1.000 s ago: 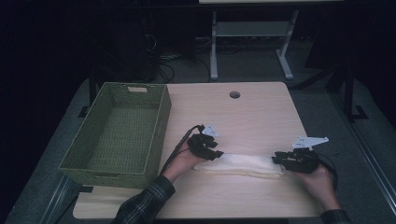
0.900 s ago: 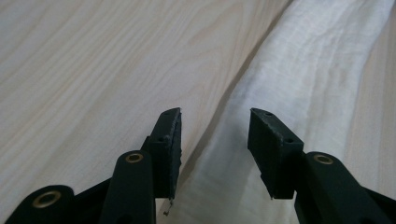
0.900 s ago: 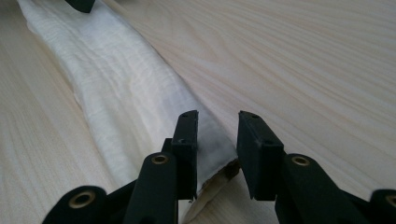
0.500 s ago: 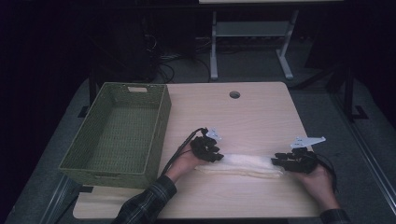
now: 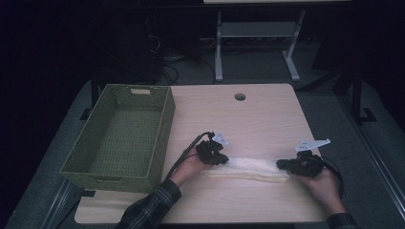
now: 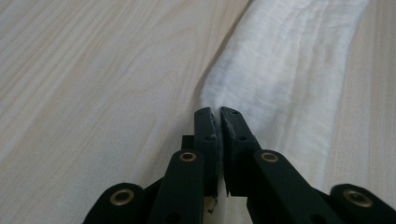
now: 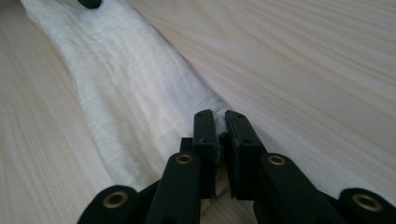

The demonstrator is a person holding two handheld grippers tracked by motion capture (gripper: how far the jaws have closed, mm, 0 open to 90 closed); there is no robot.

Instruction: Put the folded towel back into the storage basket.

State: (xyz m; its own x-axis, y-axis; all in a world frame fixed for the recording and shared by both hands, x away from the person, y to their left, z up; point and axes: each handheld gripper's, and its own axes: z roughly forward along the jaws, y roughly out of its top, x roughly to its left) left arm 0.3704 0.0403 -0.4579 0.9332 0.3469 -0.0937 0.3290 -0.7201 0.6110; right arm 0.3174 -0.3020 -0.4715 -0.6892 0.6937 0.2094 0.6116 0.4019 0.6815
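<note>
Table [image 5: 258, 119] is carrying a green basket [image 5: 119, 138] at its left edge and a folded white cloth [image 5: 248, 168] lying near the front, beside the basket. Left gripper [image 5: 213, 153] and right gripper [image 5: 297, 166] are each pinching one cloth end, jaws nearly closed. Judged step: folding or lifting is under way; the next move is likely needing both ends raised together toward the basket

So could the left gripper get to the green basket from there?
Probably yes. The basket sits just left of the left gripper, with only bare table between them. But that gripper is shut on the white cloth, so the cloth would come along or need letting go first.
</note>
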